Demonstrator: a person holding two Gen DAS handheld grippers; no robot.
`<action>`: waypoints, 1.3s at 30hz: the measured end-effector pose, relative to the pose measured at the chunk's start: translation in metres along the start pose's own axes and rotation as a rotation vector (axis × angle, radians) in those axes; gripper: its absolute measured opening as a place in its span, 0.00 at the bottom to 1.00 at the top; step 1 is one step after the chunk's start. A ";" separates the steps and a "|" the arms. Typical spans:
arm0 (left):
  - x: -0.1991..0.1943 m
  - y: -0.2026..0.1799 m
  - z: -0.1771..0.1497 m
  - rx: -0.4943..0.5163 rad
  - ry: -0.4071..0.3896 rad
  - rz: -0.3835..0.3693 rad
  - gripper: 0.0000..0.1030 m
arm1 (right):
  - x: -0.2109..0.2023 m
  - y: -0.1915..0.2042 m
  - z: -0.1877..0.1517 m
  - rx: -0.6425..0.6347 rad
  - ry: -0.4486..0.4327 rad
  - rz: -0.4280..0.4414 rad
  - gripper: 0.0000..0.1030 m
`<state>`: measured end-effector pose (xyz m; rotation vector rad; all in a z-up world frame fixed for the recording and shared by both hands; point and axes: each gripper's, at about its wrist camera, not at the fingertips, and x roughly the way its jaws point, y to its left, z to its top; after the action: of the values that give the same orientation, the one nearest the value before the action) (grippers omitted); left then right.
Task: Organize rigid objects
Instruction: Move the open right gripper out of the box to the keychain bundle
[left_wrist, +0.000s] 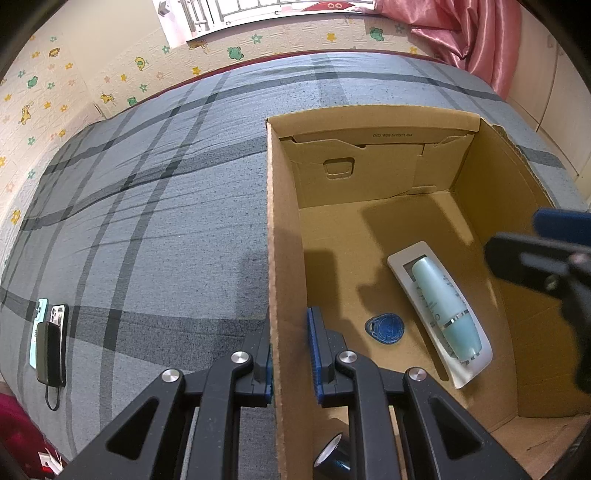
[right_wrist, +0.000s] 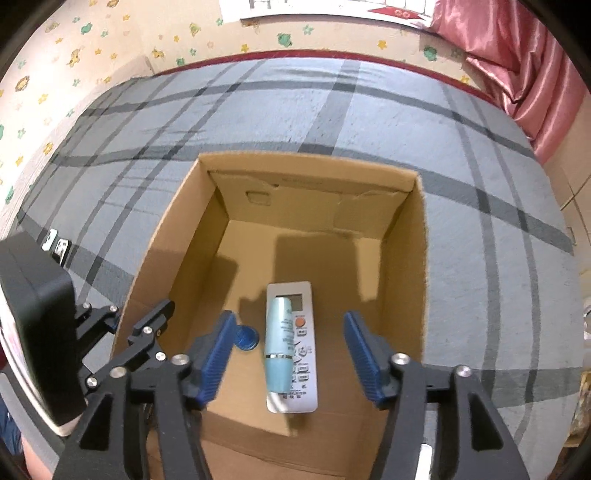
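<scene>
A pale teal bottle (right_wrist: 279, 347) lies lengthwise on a white remote (right_wrist: 293, 347), beside a blue, seemingly round tag (right_wrist: 245, 338).

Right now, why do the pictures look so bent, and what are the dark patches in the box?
Both wrist views are fisheye, so the bed edge bows; on the cardboard box floor the patches are shadows, probably from the tools above; the right view is slightly blurred.

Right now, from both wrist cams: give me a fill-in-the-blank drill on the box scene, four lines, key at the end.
1. The pale blue cylindrical bottle lies on top of the white ____.
2. The left gripper is clamped on the brown cardboard box's ____.
3. The right gripper is ____, with nothing between its pads.
4. The round key fob on the box floor is coloured ____.

Missing words: remote control; wall; open; blue
</scene>
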<state>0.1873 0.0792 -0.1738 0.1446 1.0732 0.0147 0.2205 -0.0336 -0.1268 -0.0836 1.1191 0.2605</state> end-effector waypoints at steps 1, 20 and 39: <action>0.000 0.000 0.000 0.000 0.000 0.000 0.15 | -0.003 -0.001 0.000 0.000 -0.006 0.001 0.73; 0.000 0.000 0.000 0.000 -0.003 0.001 0.15 | -0.058 -0.060 -0.010 0.047 -0.067 -0.072 1.00; 0.000 0.000 -0.001 0.001 -0.004 0.002 0.15 | -0.063 -0.161 -0.073 0.178 -0.011 -0.189 1.00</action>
<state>0.1869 0.0788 -0.1744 0.1464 1.0688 0.0155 0.1709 -0.2140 -0.1125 -0.0292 1.1108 -0.0072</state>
